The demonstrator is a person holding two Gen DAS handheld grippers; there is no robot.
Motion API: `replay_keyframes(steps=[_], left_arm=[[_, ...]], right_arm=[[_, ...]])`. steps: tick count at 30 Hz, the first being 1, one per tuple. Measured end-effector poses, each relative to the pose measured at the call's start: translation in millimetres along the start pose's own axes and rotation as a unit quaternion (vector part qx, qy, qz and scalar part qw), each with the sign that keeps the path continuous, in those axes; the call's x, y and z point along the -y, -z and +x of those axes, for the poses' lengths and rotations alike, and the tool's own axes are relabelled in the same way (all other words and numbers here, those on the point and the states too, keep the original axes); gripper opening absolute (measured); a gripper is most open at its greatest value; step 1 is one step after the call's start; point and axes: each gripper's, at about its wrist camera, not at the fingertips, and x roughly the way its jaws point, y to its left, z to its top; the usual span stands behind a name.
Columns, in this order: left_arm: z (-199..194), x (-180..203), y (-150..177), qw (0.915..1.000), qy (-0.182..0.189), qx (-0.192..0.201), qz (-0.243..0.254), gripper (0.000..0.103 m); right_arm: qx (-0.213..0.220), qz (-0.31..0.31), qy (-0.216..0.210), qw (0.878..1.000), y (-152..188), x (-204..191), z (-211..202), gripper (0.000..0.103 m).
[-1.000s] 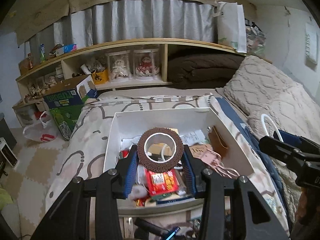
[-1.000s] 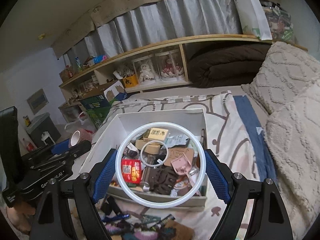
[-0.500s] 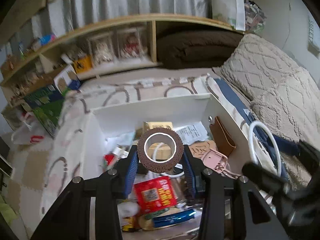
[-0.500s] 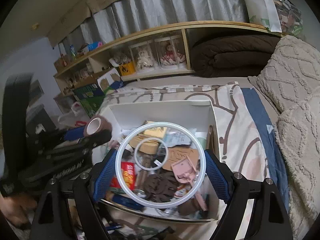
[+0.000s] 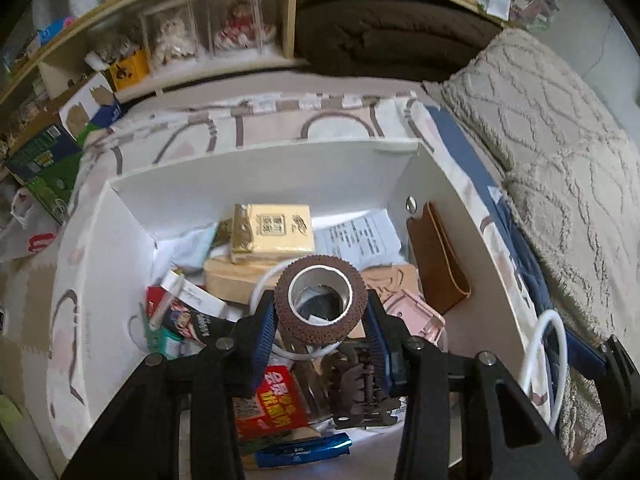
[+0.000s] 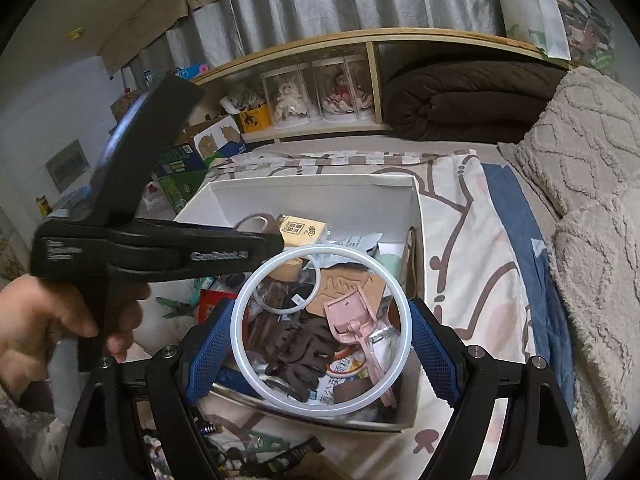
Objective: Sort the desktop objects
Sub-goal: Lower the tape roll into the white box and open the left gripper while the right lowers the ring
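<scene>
The left hand-held gripper (image 5: 320, 322) is clamped on a brown roll of tape (image 5: 321, 304), its blue pads pressing the roll's two sides, the hollow core facing up. The roll hangs over the near half of an open white box (image 5: 256, 168) that sits on the bed (image 6: 472, 248). The right hand-held gripper (image 6: 320, 336) grips a large white ring (image 6: 402, 336), pads pressed against its left and right edges, held above the box's near edge. A person's hand (image 6: 44, 320) wraps the left gripper's handle at the left of the right wrist view.

Inside the box, nearest lie a red packet (image 5: 276, 404), a blue pen-like item (image 5: 304, 454) and a dark brown hair claw (image 5: 356, 384). Further in are a pink clip-like piece (image 6: 352, 320), a small white ring (image 6: 316, 280) and a tan card (image 6: 348, 284). A brown leather pouch (image 5: 438, 264) leans against the box's right wall. Toward the far wall rest a yellow packet (image 5: 276, 232) and a printed paper (image 5: 360, 240).

Beyond the box, the patterned sheet runs to the bed's far edge, with a knitted beige blanket (image 5: 560, 128) along the right edge. Behind that, a wooden shelf (image 6: 376, 36) holds boxed dolls (image 6: 316, 92) and a folded brown blanket (image 6: 468, 96).
</scene>
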Motion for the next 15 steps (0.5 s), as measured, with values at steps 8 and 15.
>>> replay_keyframes(steps=[8, 15], left_arm=[[15, 1, 5, 0.9998, 0.007, -0.019, -0.001, 0.042], [6, -3, 4, 0.9993, -0.019, 0.03, -0.01, 0.082]], right_arm=[[-0.006, -0.004, -0.001, 1.0, 5, 4, -7, 0.085], [-0.007, 0.007, -0.001, 1.0, 6, 10, -7, 0.085]])
